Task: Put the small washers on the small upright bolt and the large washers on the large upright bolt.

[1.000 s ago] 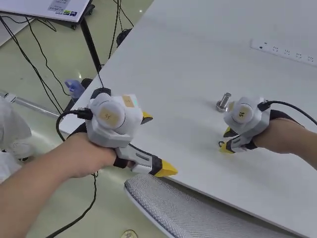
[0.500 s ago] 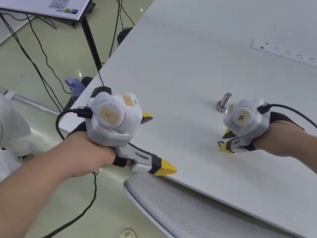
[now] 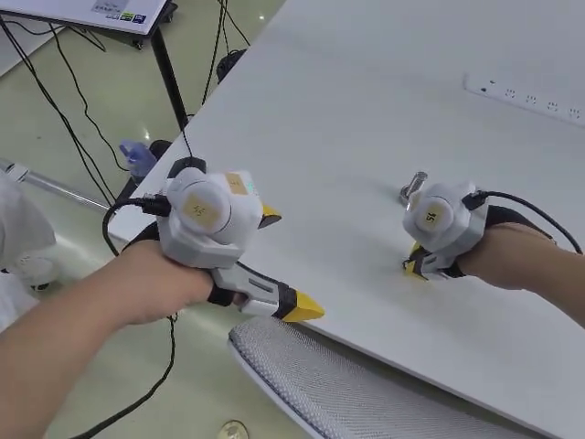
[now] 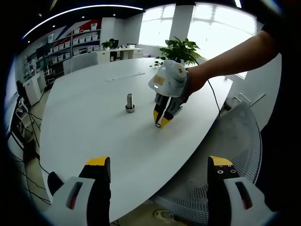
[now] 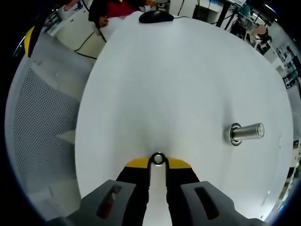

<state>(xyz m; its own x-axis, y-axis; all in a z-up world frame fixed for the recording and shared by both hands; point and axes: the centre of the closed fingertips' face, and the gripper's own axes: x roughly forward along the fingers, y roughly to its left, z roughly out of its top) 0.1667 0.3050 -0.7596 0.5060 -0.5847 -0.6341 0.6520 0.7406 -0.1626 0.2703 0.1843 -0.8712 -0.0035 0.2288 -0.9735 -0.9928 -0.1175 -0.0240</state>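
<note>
Right gripper view: your right gripper (image 5: 158,165) is clamped on a washer (image 5: 158,158), so pickup looks in hand (left gripper (image 4: 159,162) idle, jaws apart). Next, centre it over the bolt (image 5: 245,132) rightward.

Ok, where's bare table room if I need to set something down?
The white tabletop is bare between the upright steel bolt and the white power strip, and from the bolt leftward to the table edge. It is tight near the bolt, where the right claw pinches a small metal washer.
</note>
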